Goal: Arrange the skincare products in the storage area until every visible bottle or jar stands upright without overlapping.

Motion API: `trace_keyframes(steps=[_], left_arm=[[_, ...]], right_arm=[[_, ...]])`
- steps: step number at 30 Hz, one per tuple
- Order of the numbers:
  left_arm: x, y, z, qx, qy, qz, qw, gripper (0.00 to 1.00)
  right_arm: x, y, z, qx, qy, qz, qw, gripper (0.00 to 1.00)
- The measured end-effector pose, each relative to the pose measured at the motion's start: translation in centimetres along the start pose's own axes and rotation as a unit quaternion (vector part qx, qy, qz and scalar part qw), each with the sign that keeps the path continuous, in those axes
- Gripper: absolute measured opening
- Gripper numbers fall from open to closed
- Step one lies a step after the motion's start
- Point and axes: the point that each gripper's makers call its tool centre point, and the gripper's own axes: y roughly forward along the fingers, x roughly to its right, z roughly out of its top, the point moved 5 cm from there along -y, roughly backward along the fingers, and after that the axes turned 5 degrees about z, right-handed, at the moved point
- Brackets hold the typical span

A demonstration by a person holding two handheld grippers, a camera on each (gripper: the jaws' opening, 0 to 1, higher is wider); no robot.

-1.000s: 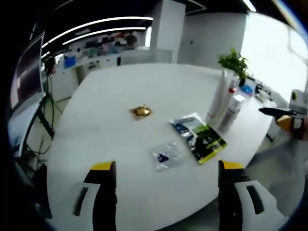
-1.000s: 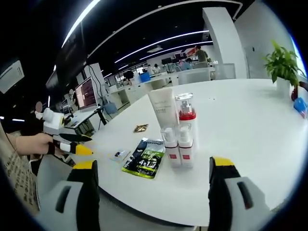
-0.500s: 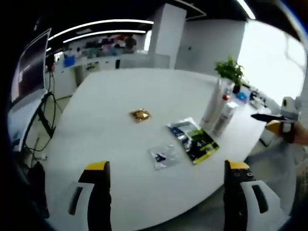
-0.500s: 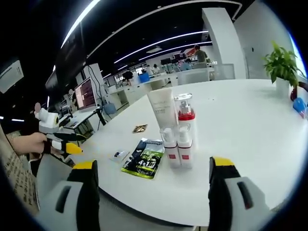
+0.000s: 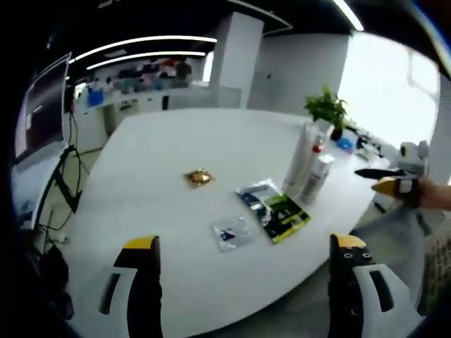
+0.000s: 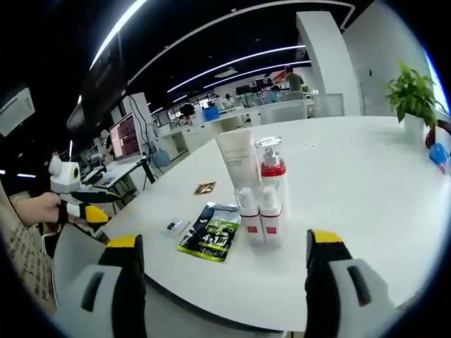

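Both the left gripper (image 5: 243, 246) and right gripper (image 6: 220, 243) gape wide and empty; the upright bottles (image 6: 261, 211) look light, slick and tippy, best pinched mid-body.

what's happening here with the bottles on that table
A person holds a gripper in each hand off the edge of a white table. Both the left gripper and the right gripper are open and hold nothing. A tube, a red-collared bottle and two small bottles stand upright together. Flat sachets lie beside them.

white table (image 6: 366, 183) | dark ceiling, strip lights (image 6: 232, 60) | potted plant (image 6: 412, 91)
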Motion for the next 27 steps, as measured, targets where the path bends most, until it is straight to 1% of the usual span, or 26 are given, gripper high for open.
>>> trace_keyframes(steps=[3, 9, 27], left_arm=[[-0.05, 0.07, -0.02, 0.001, -0.007, -0.001, 1.0000, 0.97], [-0.08, 0.03, -0.10, 0.001, -0.009, 0.003, 1.0000, 0.97], [-0.40, 0.38, -0.44, -0.021, -0.015, 0.014, 0.9996, 0.97]], right_arm=[[-0.05, 0.00, -0.04, -0.001, -0.001, 0.001, 1.0000, 0.96], [-0.12, 0.00, -0.07, -0.002, -0.002, 0.002, 1.0000, 0.96], [-0.06, -0.06, -0.05, -0.001, -0.001, 0.001, 1.0000, 0.96]])
